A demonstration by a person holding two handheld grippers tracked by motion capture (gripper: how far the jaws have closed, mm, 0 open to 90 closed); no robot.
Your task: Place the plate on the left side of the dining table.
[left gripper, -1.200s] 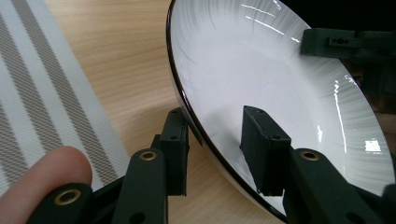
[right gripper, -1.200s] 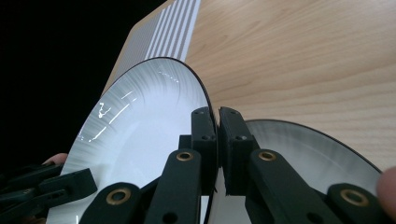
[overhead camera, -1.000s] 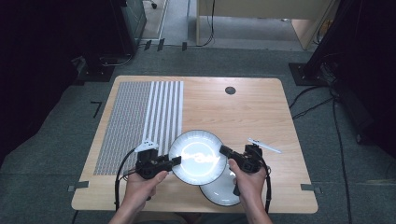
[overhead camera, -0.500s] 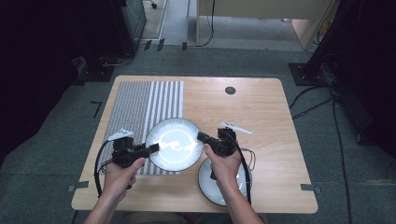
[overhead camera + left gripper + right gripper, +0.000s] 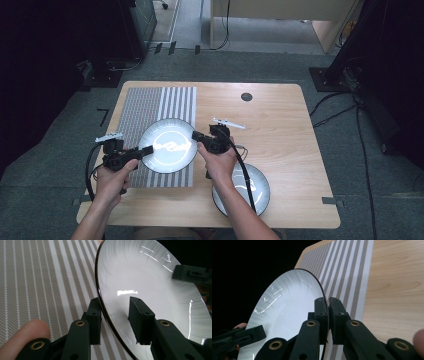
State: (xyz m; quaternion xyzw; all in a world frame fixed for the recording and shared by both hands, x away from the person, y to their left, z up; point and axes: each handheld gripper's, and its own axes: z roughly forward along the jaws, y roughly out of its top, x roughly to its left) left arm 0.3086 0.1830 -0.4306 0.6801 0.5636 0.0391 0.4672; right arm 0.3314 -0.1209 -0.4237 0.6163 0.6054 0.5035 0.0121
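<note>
A white plate with a dark rim (image 5: 167,145) hangs between my two grippers above the striped placemat (image 5: 150,105). My left gripper (image 5: 146,150) is shut on the plate's left rim, one jaw under it and one on its face (image 5: 116,315). My right gripper (image 5: 197,136) is shut on the opposite rim, jaws nearly together over the thin edge (image 5: 328,307). In the right gripper view the plate (image 5: 287,307) tilts away, with the left gripper (image 5: 239,336) at its far side. A second white plate (image 5: 260,190) lies on the table under my right forearm.
The wooden table (image 5: 280,130) has a small black round disc (image 5: 246,96) near its far edge. The placemat covers the left part of the table. Dark furniture, cables and grey floor surround the table.
Both grippers have carried the plate to the left and away from the person, from above the second plate to above the placemat. The second plate stays where it was.
</note>
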